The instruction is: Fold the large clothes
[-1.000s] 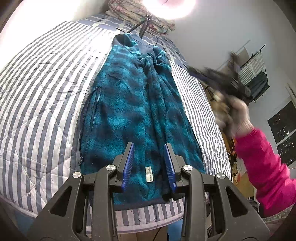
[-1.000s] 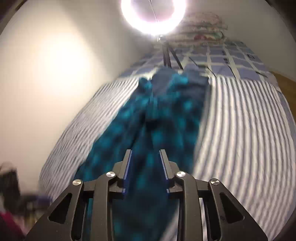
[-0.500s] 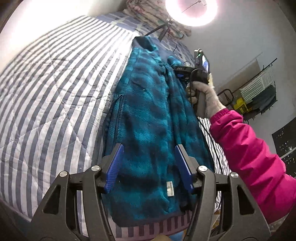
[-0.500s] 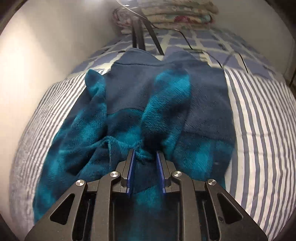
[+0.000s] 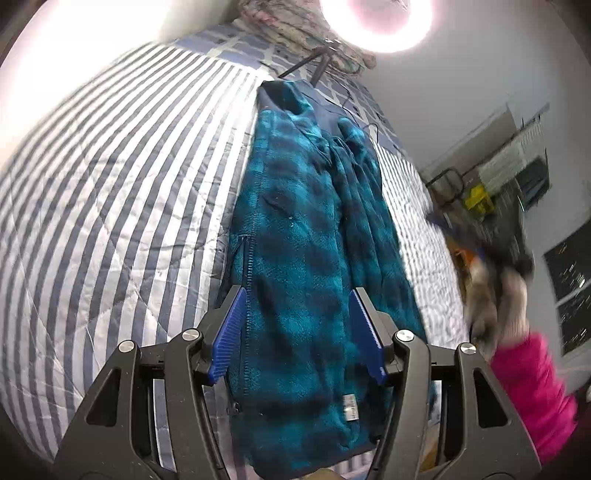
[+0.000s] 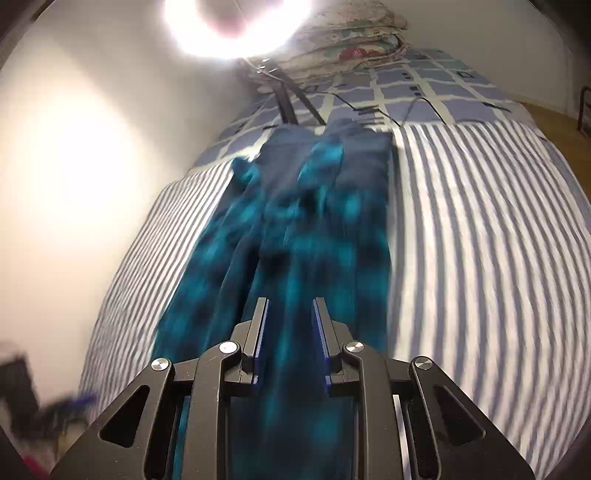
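Note:
A teal and dark-blue plaid fleece jacket [image 5: 303, 236] lies lengthwise on the striped bed [image 5: 110, 184], with its sides folded inward and its collar at the far end. My left gripper [image 5: 297, 328] hovers open over the hem end, its blue pads apart and clear of the cloth. A white label [image 5: 351, 408] shows near the hem. In the right wrist view the jacket [image 6: 295, 240] is blurred. My right gripper [image 6: 290, 332] hangs above it with a narrow gap and nothing between the jaws. In the left wrist view it is a blur [image 5: 491, 258] beside the bed, held by a gloved hand with a pink sleeve [image 5: 532, 391].
A ring light [image 6: 236, 22] on a tripod [image 6: 284, 99] stands at the bed's far end, with cables and a stack of folded quilts [image 6: 351, 33] there. A wall runs along one side of the bed. A drying rack [image 5: 517, 166] stands off to the right.
My left jaws widened and the gripper shifted along the hem. My right gripper was low at the bunched cloth near the collar half a second ago; it has pulled back and up, away from the jacket.

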A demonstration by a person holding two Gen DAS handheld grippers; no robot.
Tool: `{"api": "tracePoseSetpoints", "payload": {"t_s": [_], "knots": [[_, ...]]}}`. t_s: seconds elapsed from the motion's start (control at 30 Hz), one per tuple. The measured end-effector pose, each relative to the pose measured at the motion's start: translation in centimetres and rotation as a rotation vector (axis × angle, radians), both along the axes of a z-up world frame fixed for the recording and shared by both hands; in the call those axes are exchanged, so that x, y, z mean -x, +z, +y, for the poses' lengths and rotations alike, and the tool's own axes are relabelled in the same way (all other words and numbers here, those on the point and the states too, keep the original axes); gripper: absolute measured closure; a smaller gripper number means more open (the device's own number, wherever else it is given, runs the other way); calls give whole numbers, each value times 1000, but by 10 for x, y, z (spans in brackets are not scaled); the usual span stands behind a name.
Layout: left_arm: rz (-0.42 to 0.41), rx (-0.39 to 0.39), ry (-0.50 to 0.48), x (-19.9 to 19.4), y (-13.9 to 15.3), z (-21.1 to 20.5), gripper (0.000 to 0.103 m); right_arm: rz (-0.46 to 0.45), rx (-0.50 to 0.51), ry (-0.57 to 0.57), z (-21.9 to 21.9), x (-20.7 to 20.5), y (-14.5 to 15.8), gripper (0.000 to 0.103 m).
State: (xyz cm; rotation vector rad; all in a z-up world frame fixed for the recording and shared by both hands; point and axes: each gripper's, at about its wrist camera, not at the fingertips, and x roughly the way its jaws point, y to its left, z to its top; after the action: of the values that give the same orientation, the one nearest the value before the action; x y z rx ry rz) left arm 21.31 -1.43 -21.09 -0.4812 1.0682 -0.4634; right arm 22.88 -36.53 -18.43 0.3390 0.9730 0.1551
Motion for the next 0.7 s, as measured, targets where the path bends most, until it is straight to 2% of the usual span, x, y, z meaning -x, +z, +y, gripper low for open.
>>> {"api": "tracePoseSetpoints", "payload": {"t_s": [0.07,0.1,0.17,0.27,0.3,0.4,0.47,0.53,0.6,0.63,0.7], "knots": [[41,51,23,1,-4,10,44,1,12,10,4,29,9,82],[62,50,28,3,-4,14,44,-6,25,14,10,53,16,82],[73,42,45,11,-6,21,44,-5,9,7,16,78,22,82],[65,-15,52,28,-17,32,44,2,4,43,39,117,30,82],[100,-12,57,34,-28,36,44,-3,17,65,50,128,31,82],[222,66,53,50,-58,42,44,9,62,137,85,158,24,82],[234,75,35,59,-67,38,44,22,123,161,103,172,15,82],[232,78,26,66,-71,32,44,29,186,158,115,188,4,75],[239,98,10,71,-74,24,44,38,224,102,110,200,-4,58],[239,102,-4,73,-76,17,44,37,235,62,104,207,-6,55],[228,77,-27,74,-78,4,44,55,199,-31,83,220,-14,43]]}}
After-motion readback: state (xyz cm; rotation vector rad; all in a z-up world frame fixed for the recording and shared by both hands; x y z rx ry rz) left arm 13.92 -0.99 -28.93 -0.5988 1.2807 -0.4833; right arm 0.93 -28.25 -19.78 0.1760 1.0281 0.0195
